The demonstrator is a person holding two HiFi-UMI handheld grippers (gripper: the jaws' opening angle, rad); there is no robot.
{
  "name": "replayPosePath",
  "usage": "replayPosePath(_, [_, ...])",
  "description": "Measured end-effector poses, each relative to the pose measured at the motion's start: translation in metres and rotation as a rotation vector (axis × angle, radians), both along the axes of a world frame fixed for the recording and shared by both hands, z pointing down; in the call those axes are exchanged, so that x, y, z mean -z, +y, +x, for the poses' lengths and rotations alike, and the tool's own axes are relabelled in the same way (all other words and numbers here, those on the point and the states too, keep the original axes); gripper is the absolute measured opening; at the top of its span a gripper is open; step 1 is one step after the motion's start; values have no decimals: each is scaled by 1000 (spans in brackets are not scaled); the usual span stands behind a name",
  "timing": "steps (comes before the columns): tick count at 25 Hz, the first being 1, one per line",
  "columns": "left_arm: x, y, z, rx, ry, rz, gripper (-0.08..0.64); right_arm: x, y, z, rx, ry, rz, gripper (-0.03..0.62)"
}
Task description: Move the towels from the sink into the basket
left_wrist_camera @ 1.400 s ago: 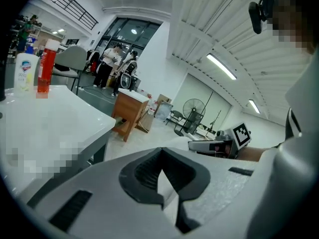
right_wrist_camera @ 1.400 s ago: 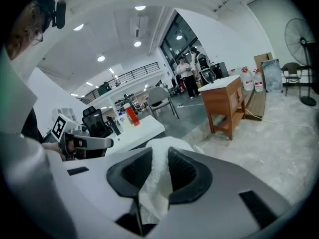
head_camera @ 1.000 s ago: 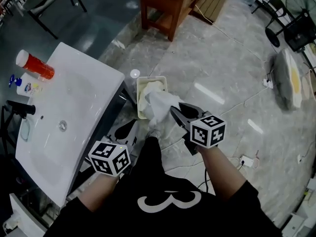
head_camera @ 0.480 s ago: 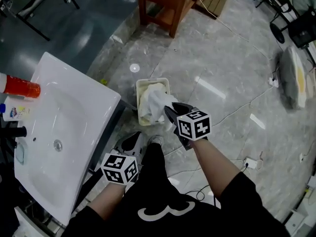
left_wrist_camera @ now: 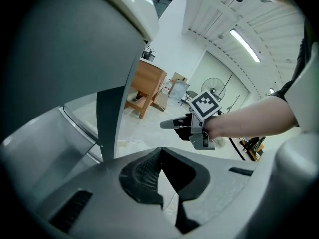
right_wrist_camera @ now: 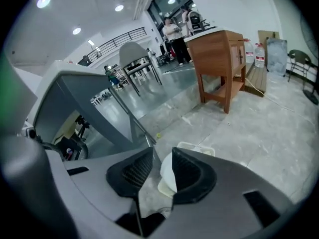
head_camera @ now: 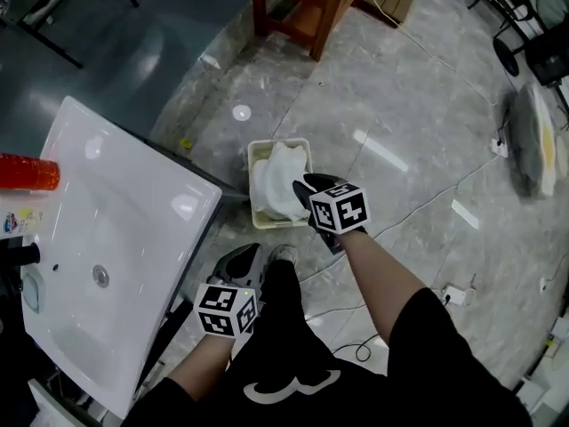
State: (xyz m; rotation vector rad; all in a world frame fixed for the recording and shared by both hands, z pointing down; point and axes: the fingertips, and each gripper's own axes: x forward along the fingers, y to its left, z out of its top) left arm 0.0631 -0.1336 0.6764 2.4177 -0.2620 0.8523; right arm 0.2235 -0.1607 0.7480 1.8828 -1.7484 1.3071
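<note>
White towel (head_camera: 271, 187) is pinched in my right hand-held gripper (head_camera: 303, 185) over the basket (head_camera: 279, 142); my left hand-held gripper (left_wrist_camera: 162, 149) is closed, empty.

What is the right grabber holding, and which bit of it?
The right gripper pinches a white towel by a bunched-up edge; the rest droops over the basket. The left gripper holds nothing.

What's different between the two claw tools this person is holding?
The right gripper is clamped on a white towel; the left gripper has its jaws shut on nothing. The right gripper reaches out over the basket on the floor, while the left gripper is held back near the person's legs, beside the sink. Both have the same dark jaws and a marker cube.
</note>
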Motion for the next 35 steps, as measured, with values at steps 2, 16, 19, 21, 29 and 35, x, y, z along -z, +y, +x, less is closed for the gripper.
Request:
replayPosePath(2, [-4, -1, -4, 3, -11, -5, 5, -11, 1, -2, 17, -4, -22, 112])
replayPosePath(16, [2, 14, -11, -26, -16, -20, 5, 2, 33, -19, -23, -74, 20, 255])
replayPosePath(19, [18, 19, -10, -28, 3, -16, 5, 27, 48, -25, -34, -65, 57, 255])
replayPosePath(21, [31, 22, -12, -27, 17, -9, 5, 47, 59, -33, -16, -52, 80, 253])
replayPosePath(29, [106, 55, -26, -42, 87, -1, 5, 162, 113, -64, -33, -22, 204, 110])
replayPosePath(35, [187, 91, -40, -51, 197, 9, 5, 272, 153, -95, -34, -1, 369, 11])
